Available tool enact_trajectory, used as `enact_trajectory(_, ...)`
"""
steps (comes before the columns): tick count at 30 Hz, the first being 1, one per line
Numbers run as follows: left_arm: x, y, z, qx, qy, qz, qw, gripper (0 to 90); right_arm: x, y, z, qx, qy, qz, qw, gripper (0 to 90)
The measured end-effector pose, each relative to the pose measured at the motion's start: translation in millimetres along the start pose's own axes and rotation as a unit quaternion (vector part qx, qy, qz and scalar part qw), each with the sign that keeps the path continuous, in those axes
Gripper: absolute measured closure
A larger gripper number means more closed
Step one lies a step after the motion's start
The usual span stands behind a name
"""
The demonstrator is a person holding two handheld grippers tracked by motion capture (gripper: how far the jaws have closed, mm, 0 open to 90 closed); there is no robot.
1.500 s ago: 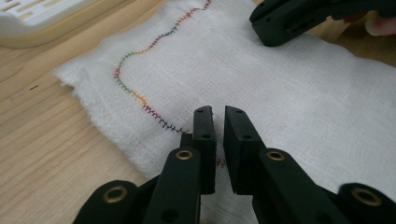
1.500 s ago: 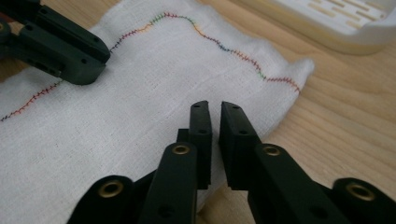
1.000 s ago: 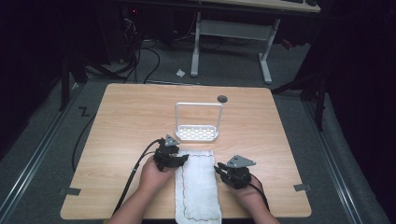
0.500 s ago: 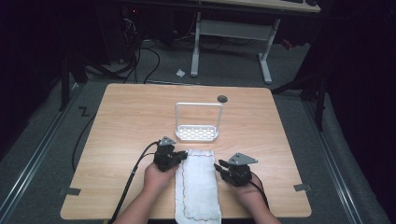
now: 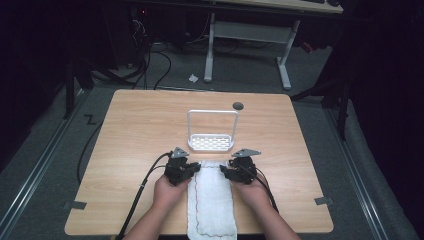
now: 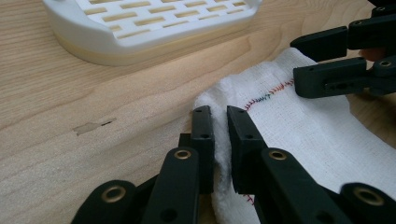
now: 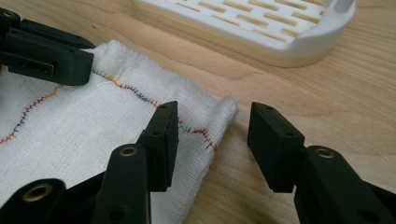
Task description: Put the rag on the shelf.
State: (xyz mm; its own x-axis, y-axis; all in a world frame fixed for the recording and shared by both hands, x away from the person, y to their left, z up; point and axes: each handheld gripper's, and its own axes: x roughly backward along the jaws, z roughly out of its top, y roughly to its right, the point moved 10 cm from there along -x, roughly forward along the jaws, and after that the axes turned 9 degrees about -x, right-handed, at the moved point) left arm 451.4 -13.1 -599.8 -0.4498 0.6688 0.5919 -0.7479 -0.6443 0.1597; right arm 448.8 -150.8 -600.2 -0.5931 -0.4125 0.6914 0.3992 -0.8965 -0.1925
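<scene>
We pinch the far left corner of the white cloth point(image 6: 299, 126) tight with our left gripper point(image 6: 218, 122) to lift it, while our right gripper point(image 7: 212, 128), its jaws just opening wide, straddles the far right corner.

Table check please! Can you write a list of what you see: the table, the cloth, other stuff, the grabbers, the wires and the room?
Surface: wooden table, a small scuff by the left gripper.
Job's things: white cloth with coloured stitching, lying flat at the near edge.
Clutter: white slotted rack; dark round spot behind it.
Grippers: left gripper shut on the cloth's far corner; right gripper open, jaws just opening, astride the other far corner.
Cables: black cable trails from the left gripper.
Surroundings: dark floor, white desk frame, floor cables.
</scene>
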Motion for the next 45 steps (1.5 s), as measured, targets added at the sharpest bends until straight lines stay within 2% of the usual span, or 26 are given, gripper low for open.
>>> enact_trajectory(3,0.0,0.0,-0.2,0.001,-0.001,-0.002,1.0,82.0,0.4,-4.7,-1.9,0.012,0.003,0.003,0.9999,65.1)
enact_trajectory(5,0.0,0.3,-0.3,0.0,-0.001,-0.001,1.0,82.1,0.8,-9.5,-4.5,0.014,0.006,0.02,0.9997,77.6)
enact_trajectory(8,0.2,1.5,-0.8,-0.006,-0.003,0.002,1.0,82.2,1.2,-13.1,-5.6,0.026,0.011,0.022,0.9993,83.9)
enact_trajectory(10,0.7,1.6,-0.9,-0.006,-0.002,0.001,1.0,82.2,1.5,-13.9,-5.9,0.034,0.013,0.021,0.9991,84.8)
enact_trajectory(13,2.1,2.5,-0.7,-0.008,0.003,0.002,1.0,82.2,3.2,-15.9,-7.4,0.031,0.012,0.028,0.999,85.1)
enact_trajectory(17,6.9,3.8,1.5,-0.008,0.027,-0.003,0.9996,82.3,9.5,-16.6,-5.8,0.028,0.027,0.039,0.9985,85.3)
enact_trajectory(19,9.1,4.8,2.3,-0.012,0.037,-0.005,0.9992,82.3,13.9,-18.4,-5.7,0.035,0.034,0.046,0.9978,85.3)
enact_trajectory(25,12.5,8.0,6.1,-0.022,0.057,-0.009,0.9981,82.3,18.0,-19.9,-4.9,0.04,0.041,0.047,0.9973,85.3)
enact_trajectory(30,13.5,8.0,11.4,-0.011,0.064,-0.005,0.9979,82.4,24.9,-20.5,2.4,0.042,0.061,0.048,0.9961,85.3)
enact_trajectory(31,14.5,8.9,13.2,-0.01,0.067,-0.007,0.9977,82.5,28.6,-21.7,6.7,0.041,0.072,0.048,0.9954,85.4)
enact_trajectory(35,24.2,14.2,28.2,-0.022,0.085,-0.006,0.9961,82.3,36.5,-26.4,13.8,0.049,0.087,0.049,0.9938,85.5)
enact_trajectory(37,31.9,17.2,38.4,-0.027,0.099,-0.004,0.9947,82.3,43.4,-30.0,19.8,0.064,0.101,0.044,0.9919,85.5)
enact_trajectory(41,43.6,22.9,55.1,-0.046,0.116,0.003,0.9922,82.3,58.0,-35.0,33.0,0.07,0.123,0.047,0.9888,85.5)
enact_trajectory(45,49.7,22.6,64.6,-0.038,0.123,0.003,0.9917,82.3,70.7,-33.9,44.3,0.067,0.139,0.049,0.9867,85.5)
